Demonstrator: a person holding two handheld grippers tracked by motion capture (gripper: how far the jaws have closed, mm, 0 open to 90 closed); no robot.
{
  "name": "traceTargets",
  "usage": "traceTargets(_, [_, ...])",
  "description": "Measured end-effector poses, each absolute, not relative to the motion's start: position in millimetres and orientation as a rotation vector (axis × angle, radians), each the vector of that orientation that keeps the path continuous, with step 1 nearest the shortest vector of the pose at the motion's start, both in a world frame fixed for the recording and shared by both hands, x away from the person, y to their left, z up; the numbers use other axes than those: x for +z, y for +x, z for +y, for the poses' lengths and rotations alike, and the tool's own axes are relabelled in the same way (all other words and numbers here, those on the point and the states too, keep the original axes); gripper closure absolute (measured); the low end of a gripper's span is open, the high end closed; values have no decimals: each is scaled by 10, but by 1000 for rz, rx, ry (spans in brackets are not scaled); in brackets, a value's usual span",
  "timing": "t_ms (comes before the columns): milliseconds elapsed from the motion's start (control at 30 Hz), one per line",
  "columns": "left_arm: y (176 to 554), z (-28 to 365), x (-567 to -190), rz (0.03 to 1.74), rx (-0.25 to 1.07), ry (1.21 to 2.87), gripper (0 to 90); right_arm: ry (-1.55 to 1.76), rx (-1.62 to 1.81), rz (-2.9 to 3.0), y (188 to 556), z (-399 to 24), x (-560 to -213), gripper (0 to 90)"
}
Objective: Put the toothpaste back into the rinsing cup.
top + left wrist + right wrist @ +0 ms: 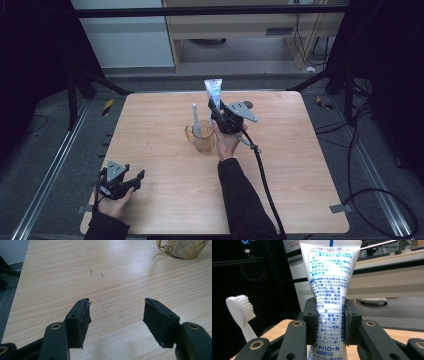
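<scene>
Table layout, mid-table cluster
Toothbrush stands in cup at table centre; toothpaste tube upright just right, seemingly above the cup.

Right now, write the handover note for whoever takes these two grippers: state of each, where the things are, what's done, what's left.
Right gripper: shut on the toothpaste tube, held upright, crimped end up, above the table beside the amber cup.
Left gripper: open, holds nothing, low over the near left part of the table.
Things: the cup stands mid-table with a white toothbrush standing in it, bristles up.
Done: toothbrush is in the cup; tube is picked up.
Left: probably lower the tube into the cup next to the toothbrush and let go. Mind the brush head close by.
</scene>
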State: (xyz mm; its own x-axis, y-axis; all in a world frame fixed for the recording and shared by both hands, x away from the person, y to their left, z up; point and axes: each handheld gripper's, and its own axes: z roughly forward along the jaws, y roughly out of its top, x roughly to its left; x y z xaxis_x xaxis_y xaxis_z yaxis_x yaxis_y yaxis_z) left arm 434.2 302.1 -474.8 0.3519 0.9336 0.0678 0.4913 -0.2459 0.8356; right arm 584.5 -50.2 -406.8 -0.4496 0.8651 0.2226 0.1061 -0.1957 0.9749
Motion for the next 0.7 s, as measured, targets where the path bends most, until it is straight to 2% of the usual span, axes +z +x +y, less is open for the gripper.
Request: traceTargets(700, [4339, 3020, -4748, 1245, 756, 1871, 371, 1158, 1694, 1545, 5931, -326, -4252, 692])
